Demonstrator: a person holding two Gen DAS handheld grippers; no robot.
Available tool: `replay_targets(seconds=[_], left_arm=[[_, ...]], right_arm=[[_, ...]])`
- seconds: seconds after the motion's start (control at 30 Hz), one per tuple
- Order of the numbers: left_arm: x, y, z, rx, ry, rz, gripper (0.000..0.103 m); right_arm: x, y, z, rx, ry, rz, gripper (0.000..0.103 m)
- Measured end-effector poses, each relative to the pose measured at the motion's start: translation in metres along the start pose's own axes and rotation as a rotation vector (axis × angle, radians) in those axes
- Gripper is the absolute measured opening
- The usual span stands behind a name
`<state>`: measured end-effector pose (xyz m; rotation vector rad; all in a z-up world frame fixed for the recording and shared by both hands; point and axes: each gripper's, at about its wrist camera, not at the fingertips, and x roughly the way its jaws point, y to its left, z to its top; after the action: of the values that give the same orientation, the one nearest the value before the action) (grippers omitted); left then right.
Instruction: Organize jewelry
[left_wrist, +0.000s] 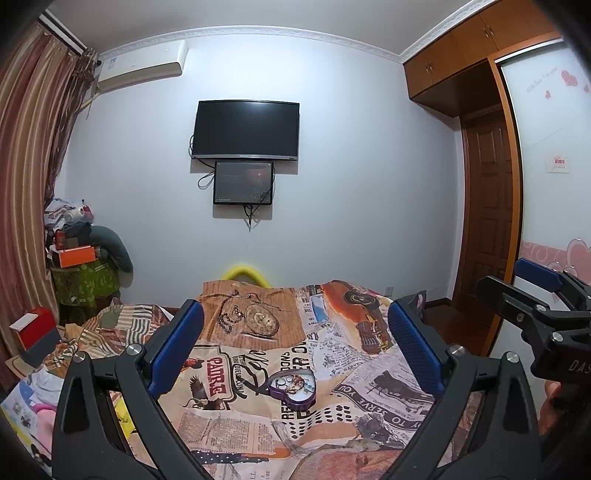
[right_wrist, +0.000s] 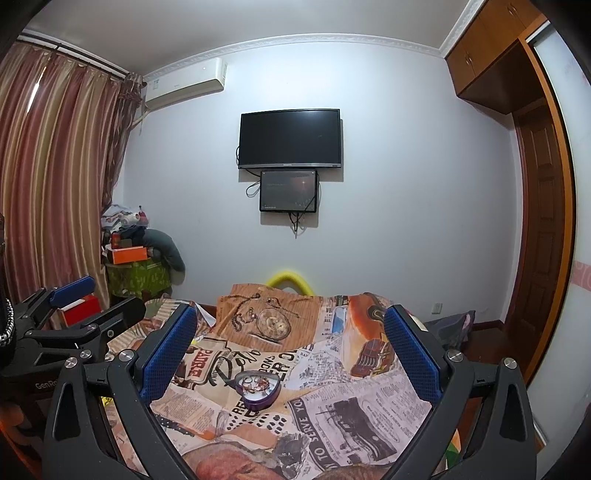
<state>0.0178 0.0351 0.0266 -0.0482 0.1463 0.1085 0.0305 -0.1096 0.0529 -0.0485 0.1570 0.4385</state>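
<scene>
A purple heart-shaped jewelry box (left_wrist: 293, 390) lies open on a printed newspaper-pattern cloth (left_wrist: 373, 384); several pieces of jewelry, rings and a chain among them, lie tangled inside. It also shows in the right wrist view (right_wrist: 257, 390). My left gripper (left_wrist: 295, 317) is open and empty, held above and behind the box. My right gripper (right_wrist: 290, 321) is open and empty at about the same height. The right gripper shows at the right edge of the left wrist view (left_wrist: 532, 291), and the left gripper at the left edge of the right wrist view (right_wrist: 103, 299).
The cloth (right_wrist: 354, 402) covers a bed or table. A red box (left_wrist: 33, 326) and clutter sit at the left. A pile with an orange box (left_wrist: 75, 254) stands in the corner by the curtain (left_wrist: 26, 177). A door (left_wrist: 487, 221) is right.
</scene>
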Motion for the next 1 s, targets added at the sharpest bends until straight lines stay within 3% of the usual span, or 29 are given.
replay_targets(seconds=[0.6,1.0], left_arm=[[0.005,0.000,-0.003,-0.018,0.025,-0.042,0.100],[0.013,0.007,-0.010,-0.044,0.045,-0.028,0.102]], right_arm=[[0.001,-0.002,-0.002,0.011,0.007,-0.006,0.101],[0.008,0.000,-0.003,0.007,0.026,-0.005,0.101]])
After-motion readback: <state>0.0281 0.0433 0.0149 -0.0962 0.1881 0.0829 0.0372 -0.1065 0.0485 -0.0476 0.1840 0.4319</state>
